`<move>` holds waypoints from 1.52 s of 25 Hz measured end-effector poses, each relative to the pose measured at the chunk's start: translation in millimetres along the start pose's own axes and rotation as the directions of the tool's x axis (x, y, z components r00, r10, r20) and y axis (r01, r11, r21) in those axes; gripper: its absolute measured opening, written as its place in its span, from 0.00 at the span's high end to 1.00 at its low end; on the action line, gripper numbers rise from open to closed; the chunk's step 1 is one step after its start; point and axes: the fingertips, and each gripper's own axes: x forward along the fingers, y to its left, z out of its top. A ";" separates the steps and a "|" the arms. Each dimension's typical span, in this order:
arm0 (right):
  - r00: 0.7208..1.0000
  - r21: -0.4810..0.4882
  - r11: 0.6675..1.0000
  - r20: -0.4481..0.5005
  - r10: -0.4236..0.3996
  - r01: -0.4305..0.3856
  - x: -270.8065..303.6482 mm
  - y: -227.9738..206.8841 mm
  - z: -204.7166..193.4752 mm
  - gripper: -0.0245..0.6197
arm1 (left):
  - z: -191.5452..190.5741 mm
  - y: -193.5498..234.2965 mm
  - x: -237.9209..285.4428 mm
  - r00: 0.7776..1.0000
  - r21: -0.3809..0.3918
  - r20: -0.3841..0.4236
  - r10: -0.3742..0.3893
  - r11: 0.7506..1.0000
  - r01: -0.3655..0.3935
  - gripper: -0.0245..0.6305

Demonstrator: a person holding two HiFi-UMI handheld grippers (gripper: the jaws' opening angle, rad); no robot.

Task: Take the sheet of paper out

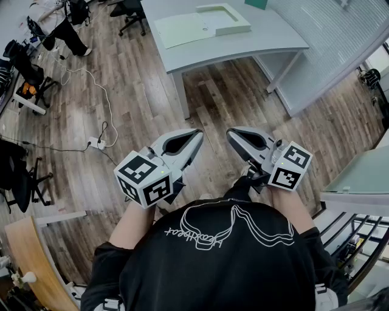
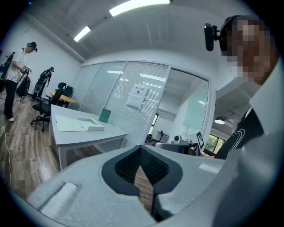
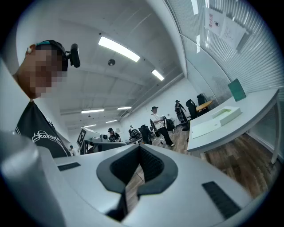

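Observation:
A pale green sheet of paper (image 1: 181, 29) lies flat on the grey table (image 1: 243, 45) at the top of the head view, its right edge against a shallow white tray (image 1: 223, 18). The left gripper view shows the sheet (image 2: 66, 124) and the tray (image 2: 91, 123) far off. In the right gripper view the sheet (image 3: 207, 130) and tray (image 3: 229, 115) are also distant. My left gripper (image 1: 197, 135) and right gripper (image 1: 231, 135) are held side by side close to the person's chest, well short of the table. Both are shut and hold nothing.
Wood floor lies between me and the table. A power strip (image 1: 97, 144) with trailing cables and office chairs (image 1: 18, 176) are at the left. A glass partition (image 1: 340, 42) runs behind the table. Another desk (image 1: 358, 176) is at the right, a curved wooden top (image 1: 30, 255) at lower left. People stand in the background.

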 end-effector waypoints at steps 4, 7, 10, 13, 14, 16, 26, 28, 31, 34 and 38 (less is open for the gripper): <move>1.000 -0.020 1.000 0.004 0.004 -0.004 3.2 13.1 1.7 0.95 | 1.9 -3.5 -11.0 1.000 0.004 0.006 -0.005 1.000 0.005 0.95; 1.000 -0.044 0.999 0.001 0.007 -0.007 1.3 22.4 8.3 0.95 | 5.4 -10.9 -15.5 1.000 0.019 0.008 -0.010 1.000 0.010 0.95; 1.000 -0.072 0.997 0.004 0.016 -0.016 -0.5 27.3 17.6 0.95 | 11.7 -16.6 -15.9 1.000 0.045 0.017 -0.014 0.999 0.013 0.95; 1.000 -0.081 0.997 0.002 0.019 -0.019 -1.4 31.4 20.1 0.95 | 14.4 -21.2 -17.4 1.000 0.047 0.018 -0.020 0.999 0.019 0.95; 1.000 -0.077 0.997 -0.002 0.018 -0.018 -1.0 32.7 20.2 0.95 | 14.6 -22.4 -18.2 1.000 0.043 0.015 -0.023 0.999 0.022 0.95; 1.000 -0.071 0.997 -0.014 0.015 -0.016 0.1 36.1 19.9 0.95 | 14.9 -24.9 -20.3 1.000 0.035 0.010 -0.026 0.999 0.026 0.95; 0.999 -0.126 0.992 -0.031 -0.011 0.007 -6.3 19.4 31.0 0.95 | 17.4 -13.5 3.5 0.999 -0.019 0.008 -0.047 0.999 0.048 0.95; 1.000 -0.113 0.994 -0.022 -0.008 0.005 -6.1 2.8 35.6 0.95 | 19.0 -4.8 17.6 0.999 -0.039 0.005 -0.050 0.998 0.051 0.95; 1.000 -0.079 0.997 -0.019 0.000 -0.002 -4.0 -31.5 39.4 0.95 | 21.9 10.2 44.0 0.999 -0.058 -0.008 -0.049 0.997 0.048 0.95; 1.000 -0.040 0.999 -0.020 0.021 -0.022 7.8 -66.5 44.3 0.95 | 28.0 33.2 67.4 0.999 -0.075 -0.026 -0.028 0.997 0.026 0.95; 0.998 -0.026 0.999 -0.034 0.047 -0.048 26.9 -124.9 59.2 0.95 | 42.3 74.9 114.5 1.000 -0.101 -0.028 -0.005 0.995 0.002 0.95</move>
